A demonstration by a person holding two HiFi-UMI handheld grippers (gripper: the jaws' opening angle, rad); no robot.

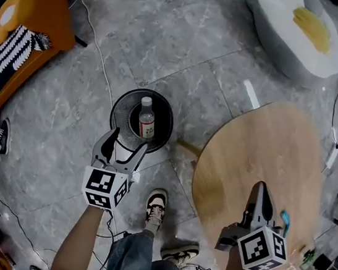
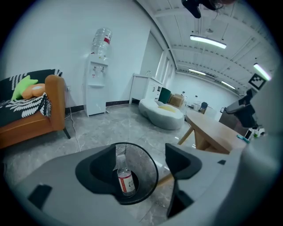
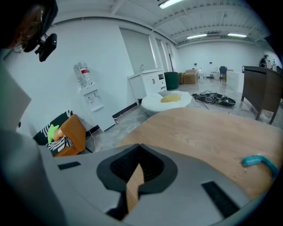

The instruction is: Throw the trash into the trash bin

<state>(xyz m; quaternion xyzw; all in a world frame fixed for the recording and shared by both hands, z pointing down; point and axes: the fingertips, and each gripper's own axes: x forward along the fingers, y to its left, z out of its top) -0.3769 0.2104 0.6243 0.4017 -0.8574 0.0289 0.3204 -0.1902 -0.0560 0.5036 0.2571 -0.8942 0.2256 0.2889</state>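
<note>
Our left gripper (image 1: 129, 141) wide, empty, over the bottle (image 1: 147, 119) in the trash bin (image 1: 118, 106); our right gripper (image 1: 261, 189) with jaws together

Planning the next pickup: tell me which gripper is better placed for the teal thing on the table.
Right, likely. The right gripper hangs over the table beside the teal thing; the left gripper is over the bin.

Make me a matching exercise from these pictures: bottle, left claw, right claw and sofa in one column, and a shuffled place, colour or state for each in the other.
1 bottle
2 left claw
3 right claw
4 sofa

A shut, over the wooden table
B orange
C inside the trash bin
D open, pointed down at the trash bin

Pairs: 1-C, 2-D, 3-A, 4-B
</note>
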